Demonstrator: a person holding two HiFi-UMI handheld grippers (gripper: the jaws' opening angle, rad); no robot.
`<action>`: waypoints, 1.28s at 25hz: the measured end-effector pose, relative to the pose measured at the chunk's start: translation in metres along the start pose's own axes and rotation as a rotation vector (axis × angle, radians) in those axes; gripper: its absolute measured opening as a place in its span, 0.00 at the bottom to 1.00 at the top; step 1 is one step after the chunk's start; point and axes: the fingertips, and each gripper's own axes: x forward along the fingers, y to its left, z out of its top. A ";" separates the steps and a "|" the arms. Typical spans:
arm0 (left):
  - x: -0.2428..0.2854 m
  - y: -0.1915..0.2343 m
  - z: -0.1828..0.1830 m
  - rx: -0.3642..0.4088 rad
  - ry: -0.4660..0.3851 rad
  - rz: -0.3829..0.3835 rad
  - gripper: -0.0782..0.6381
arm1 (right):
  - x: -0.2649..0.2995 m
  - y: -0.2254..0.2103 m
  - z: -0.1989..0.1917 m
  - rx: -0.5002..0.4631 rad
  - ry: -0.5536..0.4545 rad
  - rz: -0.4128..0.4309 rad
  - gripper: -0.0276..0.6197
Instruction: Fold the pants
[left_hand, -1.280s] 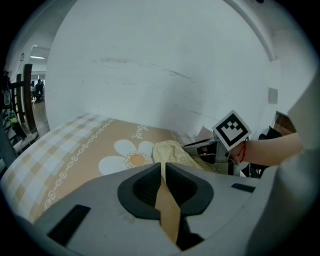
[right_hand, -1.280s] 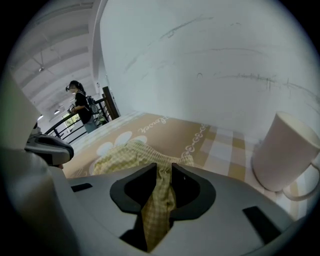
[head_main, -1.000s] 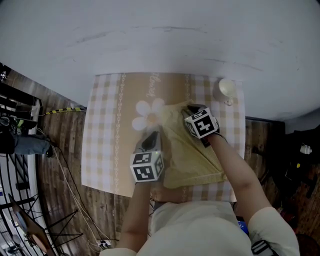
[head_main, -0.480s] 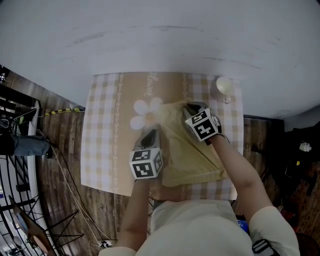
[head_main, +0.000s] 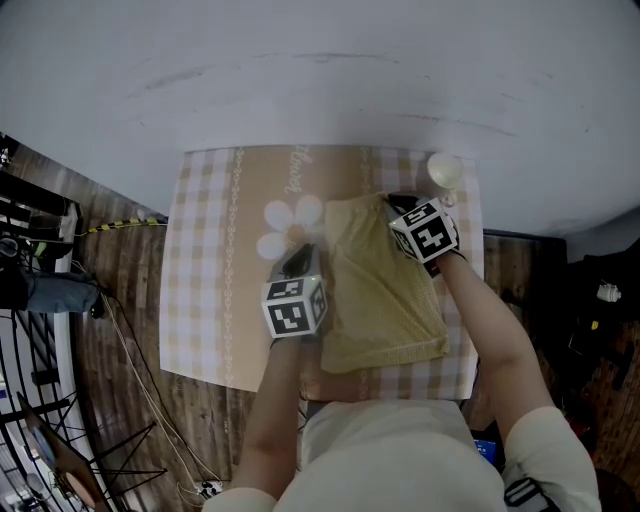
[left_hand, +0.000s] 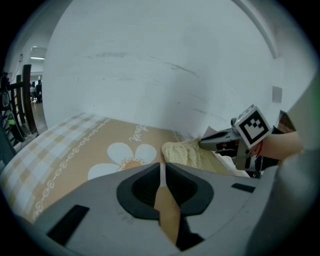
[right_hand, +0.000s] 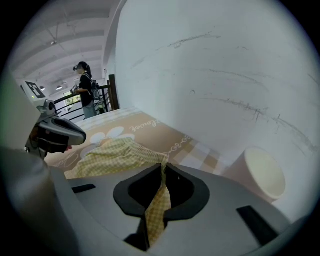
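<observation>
Yellow gingham pants (head_main: 385, 290) lie folded lengthwise on the right of the checked tablecloth (head_main: 205, 260) — far corner raised.

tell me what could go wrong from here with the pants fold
The white cup stands right beside the right gripper; a sweep of that hand could knock it over. The right gripper's jaws have just been closing on a thin edge of the pants, so the fabric may slip out when pulled. The left gripper seems shut on the tablecloth rather than the pants, and might drag it along.
</observation>
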 end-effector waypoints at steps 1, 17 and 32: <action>0.003 0.000 0.002 -0.005 0.002 -0.003 0.15 | 0.001 -0.003 -0.001 0.002 0.005 -0.008 0.08; 0.057 -0.007 0.031 -0.190 0.014 -0.075 0.27 | 0.015 -0.003 -0.005 0.159 0.024 0.141 0.21; 0.087 -0.010 -0.002 -0.067 0.205 -0.044 0.25 | 0.034 0.012 -0.019 0.166 0.118 0.234 0.19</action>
